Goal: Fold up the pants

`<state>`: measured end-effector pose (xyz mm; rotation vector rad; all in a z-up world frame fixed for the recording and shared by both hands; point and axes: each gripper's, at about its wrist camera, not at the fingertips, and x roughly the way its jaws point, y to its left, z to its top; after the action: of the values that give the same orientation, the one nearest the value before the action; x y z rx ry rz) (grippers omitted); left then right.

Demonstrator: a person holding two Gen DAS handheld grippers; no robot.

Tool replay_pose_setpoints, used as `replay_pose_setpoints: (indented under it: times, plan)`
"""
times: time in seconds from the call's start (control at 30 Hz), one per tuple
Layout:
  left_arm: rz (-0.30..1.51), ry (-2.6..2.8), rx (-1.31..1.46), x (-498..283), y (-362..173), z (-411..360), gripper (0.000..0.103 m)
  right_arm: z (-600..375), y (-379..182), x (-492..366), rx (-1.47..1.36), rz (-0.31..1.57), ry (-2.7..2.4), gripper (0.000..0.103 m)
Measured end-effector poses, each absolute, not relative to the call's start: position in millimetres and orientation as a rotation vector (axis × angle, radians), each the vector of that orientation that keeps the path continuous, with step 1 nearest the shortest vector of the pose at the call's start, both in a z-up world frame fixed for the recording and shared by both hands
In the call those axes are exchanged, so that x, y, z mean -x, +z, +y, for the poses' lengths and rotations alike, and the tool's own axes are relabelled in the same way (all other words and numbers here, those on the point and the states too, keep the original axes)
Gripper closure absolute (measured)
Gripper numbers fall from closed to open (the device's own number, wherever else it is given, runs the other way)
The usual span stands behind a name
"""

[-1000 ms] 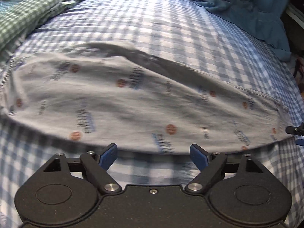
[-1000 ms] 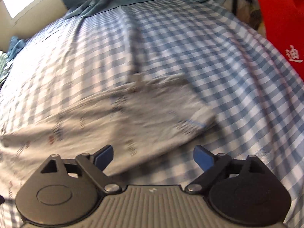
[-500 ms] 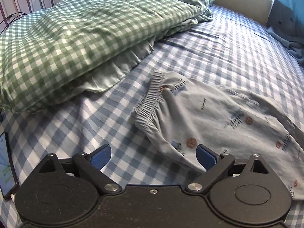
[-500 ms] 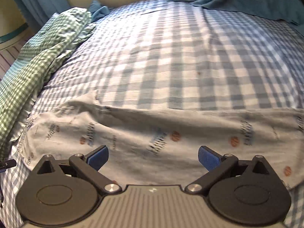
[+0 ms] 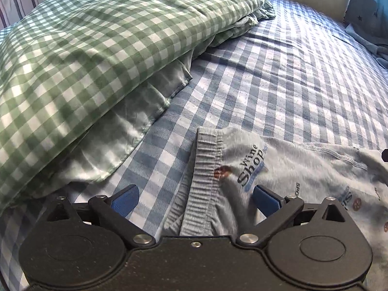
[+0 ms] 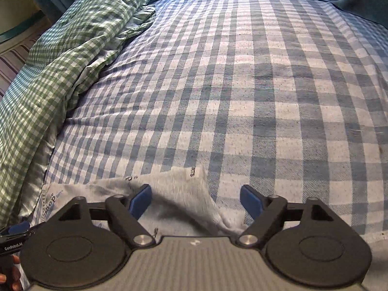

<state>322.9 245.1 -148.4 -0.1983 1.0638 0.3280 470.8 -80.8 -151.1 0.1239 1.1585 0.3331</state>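
Both my hands have swept along the light grey printed cotton pants (image 5: 303, 167) toward the end of the bed by the green-and-white gingham duvet (image 5: 101, 55): a second ago each camera looked at the far leg and its cuff, and now both see the waist end. My left gripper (image 5: 195, 200) has just been opening and stands wide, its blue pads astride the gathered elastic waistband (image 5: 206, 177) without pressing on it. My right gripper (image 6: 195, 198) has just been closing from its widest and stands at a middling gap over a raised fold of the grey cloth (image 6: 184, 194); the cloth lies between the pads, but I see neither pad biting it. The pants lie flat and lengthwise along the near edge of the blue-and-white checked bedsheet (image 6: 242, 84), the waistband nearest the duvet and the rest running off to the right in the left camera's view. I judge the long fold finished, and that I am now placing both tongs to take the waist end and carry it across toward the cuffs. Nothing is gripped yet.
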Motion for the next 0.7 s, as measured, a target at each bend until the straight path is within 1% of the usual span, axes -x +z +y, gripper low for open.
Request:
replay_pose_setpoints:
  times: [0.03,0.07,0.13,0.17,0.2,0.27,0.37,0.47,0.5,0.57,0.63,0.67,0.7]
  plan:
    - [1.067,0.326,0.193,-328,-152,247,0.003,-79,-155,-475,-0.12,1.172,0.328,0.039]
    - [1.073,0.326,0.187,-332,-155,248,0.003,-76,-159,-478,-0.115,1.19,0.323,0.045]
    - [1.093,0.324,0.183,-339,-162,251,0.003,-73,-165,-482,-0.108,1.206,0.323,0.07]
    - [1.098,0.319,0.191,-340,-165,252,0.003,-72,-165,-483,-0.11,1.202,0.336,0.077]
    - [1.101,0.318,0.202,-340,-167,254,0.001,-71,-163,-483,-0.103,1.196,0.347,0.095]
    - [1.096,0.32,0.224,-339,-169,257,0.0,-66,-158,-484,-0.062,1.177,0.364,0.099]
    - [1.089,0.322,0.24,-335,-171,258,0.0,-61,-148,-487,0.004,1.106,0.351,0.101]
    - [1.093,0.332,0.239,-336,-169,257,0.001,-58,-152,-492,0.009,1.126,0.34,0.101]
    - [1.096,0.337,0.237,-336,-167,256,0.001,-56,-154,-491,0.032,1.135,0.338,0.098]
    - [1.095,0.353,0.219,-337,-161,254,0.001,-57,-152,-486,0.057,1.113,0.314,0.081]
    - [1.072,0.372,0.189,-333,-150,248,0.001,-63,-144,-477,0.045,1.071,0.289,0.05]
    - [1.056,0.373,0.177,-331,-145,244,0.001,-70,-137,-468,0.029,1.04,0.271,0.045]
    - [1.04,0.365,0.166,-328,-140,239,0.001,-76,-131,-457,0.019,1.013,0.256,0.037]
